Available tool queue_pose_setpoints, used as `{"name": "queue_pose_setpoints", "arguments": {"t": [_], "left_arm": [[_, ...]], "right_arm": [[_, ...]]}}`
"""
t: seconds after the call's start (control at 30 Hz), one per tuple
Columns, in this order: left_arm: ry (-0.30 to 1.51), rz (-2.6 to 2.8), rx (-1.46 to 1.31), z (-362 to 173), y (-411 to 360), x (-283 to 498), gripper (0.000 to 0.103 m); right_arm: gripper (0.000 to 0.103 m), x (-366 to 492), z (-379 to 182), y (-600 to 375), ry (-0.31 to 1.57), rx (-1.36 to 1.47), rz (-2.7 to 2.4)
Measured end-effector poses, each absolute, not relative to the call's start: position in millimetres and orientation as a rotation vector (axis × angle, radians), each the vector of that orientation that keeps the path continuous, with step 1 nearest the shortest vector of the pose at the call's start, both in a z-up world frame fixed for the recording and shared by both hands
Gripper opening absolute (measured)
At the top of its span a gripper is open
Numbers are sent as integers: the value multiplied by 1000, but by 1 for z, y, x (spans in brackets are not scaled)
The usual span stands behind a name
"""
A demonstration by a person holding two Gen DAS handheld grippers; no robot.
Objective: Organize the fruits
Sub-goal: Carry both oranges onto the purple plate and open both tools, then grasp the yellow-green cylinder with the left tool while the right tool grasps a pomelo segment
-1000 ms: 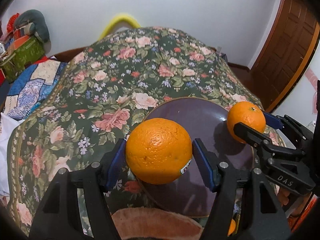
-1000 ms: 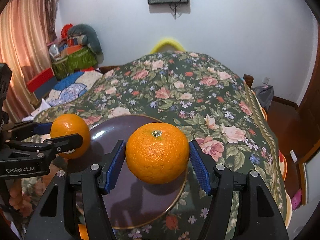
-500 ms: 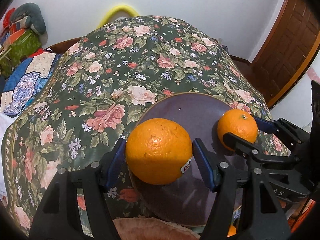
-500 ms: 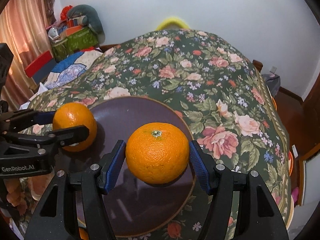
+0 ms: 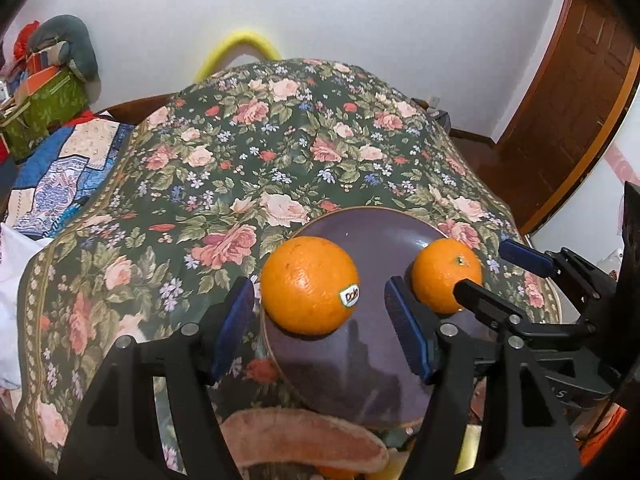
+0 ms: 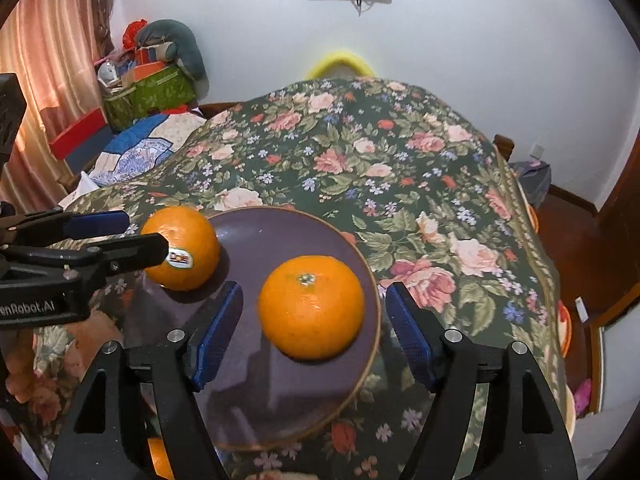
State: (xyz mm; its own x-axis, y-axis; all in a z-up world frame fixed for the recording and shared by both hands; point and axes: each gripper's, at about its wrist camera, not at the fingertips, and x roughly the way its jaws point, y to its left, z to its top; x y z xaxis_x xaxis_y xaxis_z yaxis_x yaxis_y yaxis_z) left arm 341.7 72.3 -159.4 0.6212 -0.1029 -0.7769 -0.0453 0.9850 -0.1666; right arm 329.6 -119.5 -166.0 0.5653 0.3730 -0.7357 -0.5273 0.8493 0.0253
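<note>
Orange fruit (image 5: 310,285) lies on the plate (image 5: 376,232) between the left gripper's (image 5: 320,320) spread, empty jaws; right gripper (image 6: 314,320) likewise.

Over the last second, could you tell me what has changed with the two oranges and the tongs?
Both tongs opened and let go: the left tongs released the stickered orange, the right tongs the other orange. Both oranges now sit on the plate. The plate and the tablecloth stayed put.
</note>
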Motion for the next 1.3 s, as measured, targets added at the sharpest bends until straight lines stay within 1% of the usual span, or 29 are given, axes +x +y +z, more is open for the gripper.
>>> {"name": "queue_pose_setpoints", "arguments": {"t": [0.37,0.57,1.0,1.3], "left_arm": [[837,-24,-147,-119,64,281,68],[819,-21,-152,-107,63,246,68],[848,-27,-160,-117,53,193,68],[892,-52,-122,-146,28,183,67]], "right_arm": [[71,280,-128,-140,752,-167,526],[71,250,-116,-150,734,-177,517],[71,199,-122,-169,739,-202,487],[72,191,-159,-180,813,-195,462]]}}
